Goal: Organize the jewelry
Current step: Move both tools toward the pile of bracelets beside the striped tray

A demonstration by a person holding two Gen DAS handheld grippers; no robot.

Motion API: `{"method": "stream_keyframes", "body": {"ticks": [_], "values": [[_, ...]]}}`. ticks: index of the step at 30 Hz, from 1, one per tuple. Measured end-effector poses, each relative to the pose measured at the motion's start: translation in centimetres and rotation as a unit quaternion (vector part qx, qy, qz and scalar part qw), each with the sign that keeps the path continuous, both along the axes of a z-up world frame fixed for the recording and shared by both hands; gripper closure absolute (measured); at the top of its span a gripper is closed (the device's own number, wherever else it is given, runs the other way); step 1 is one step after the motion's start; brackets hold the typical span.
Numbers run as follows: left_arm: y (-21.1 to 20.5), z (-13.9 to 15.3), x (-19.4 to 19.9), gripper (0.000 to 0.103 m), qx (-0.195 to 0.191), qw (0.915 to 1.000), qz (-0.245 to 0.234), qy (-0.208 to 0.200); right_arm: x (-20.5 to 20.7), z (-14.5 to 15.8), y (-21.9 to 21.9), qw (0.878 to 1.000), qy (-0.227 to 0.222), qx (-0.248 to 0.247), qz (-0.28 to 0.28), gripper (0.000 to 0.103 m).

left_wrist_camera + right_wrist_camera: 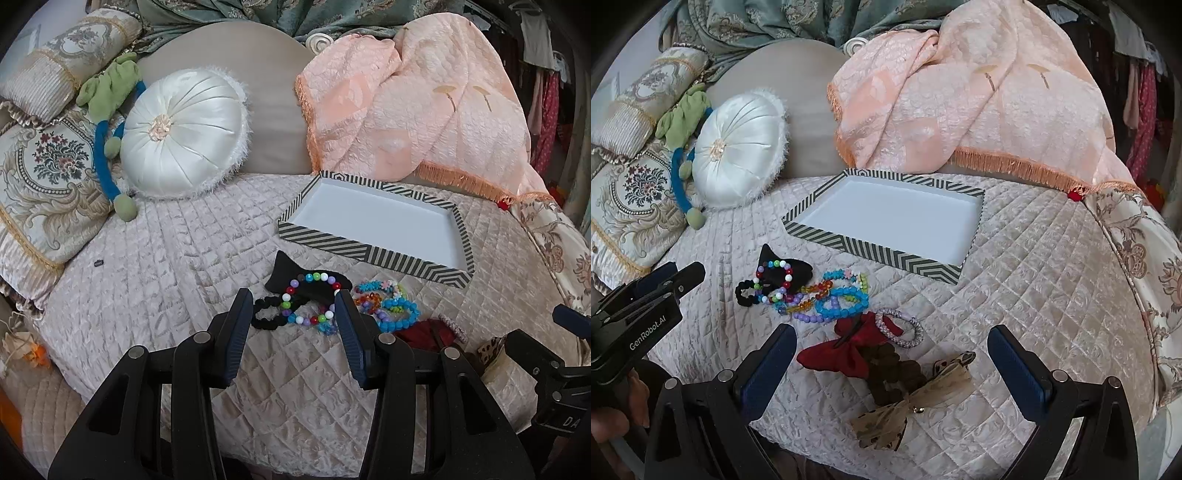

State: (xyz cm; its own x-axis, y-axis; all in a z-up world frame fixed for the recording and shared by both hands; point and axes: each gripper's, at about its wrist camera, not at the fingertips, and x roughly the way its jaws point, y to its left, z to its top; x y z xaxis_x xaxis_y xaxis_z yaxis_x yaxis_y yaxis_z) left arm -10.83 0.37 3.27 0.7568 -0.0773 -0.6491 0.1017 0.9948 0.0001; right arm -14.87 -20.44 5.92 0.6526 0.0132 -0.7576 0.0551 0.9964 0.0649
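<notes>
A heap of jewelry lies on the quilted bed in front of an empty striped tray [369, 254] [871, 247] with a white inside. My left gripper [294, 293] is open, its tips just short of a multicolour bead bracelet [320, 276] [775, 264] and a black scrunchie [266, 317]. A blue bead bracelet [400, 314] [842, 306] lies to the right of them. My right gripper [892, 330] stands wide open above a red bow [846, 350], a sparkly bracelet [905, 332] and a beige bow [905, 410]. Neither gripper holds anything.
A round white cushion [181, 133], a green plush toy [110, 92] and embroidered pillows [44, 177] sit at the left and back. A peach fringed blanket [406, 110] is draped behind the tray. A hand [613, 421] shows at the lower left.
</notes>
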Motion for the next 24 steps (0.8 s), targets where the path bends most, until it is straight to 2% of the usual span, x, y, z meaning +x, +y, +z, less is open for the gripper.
{"method": "stream_keyframes", "body": {"ticks": [24], "values": [[-0.21, -0.19, -0.19, 0.057, 0.010, 0.9999, 0.003, 0.000, -0.12, -0.28, 0.20, 1.000, 0.000, 0.002, 0.002, 0.000]]}}
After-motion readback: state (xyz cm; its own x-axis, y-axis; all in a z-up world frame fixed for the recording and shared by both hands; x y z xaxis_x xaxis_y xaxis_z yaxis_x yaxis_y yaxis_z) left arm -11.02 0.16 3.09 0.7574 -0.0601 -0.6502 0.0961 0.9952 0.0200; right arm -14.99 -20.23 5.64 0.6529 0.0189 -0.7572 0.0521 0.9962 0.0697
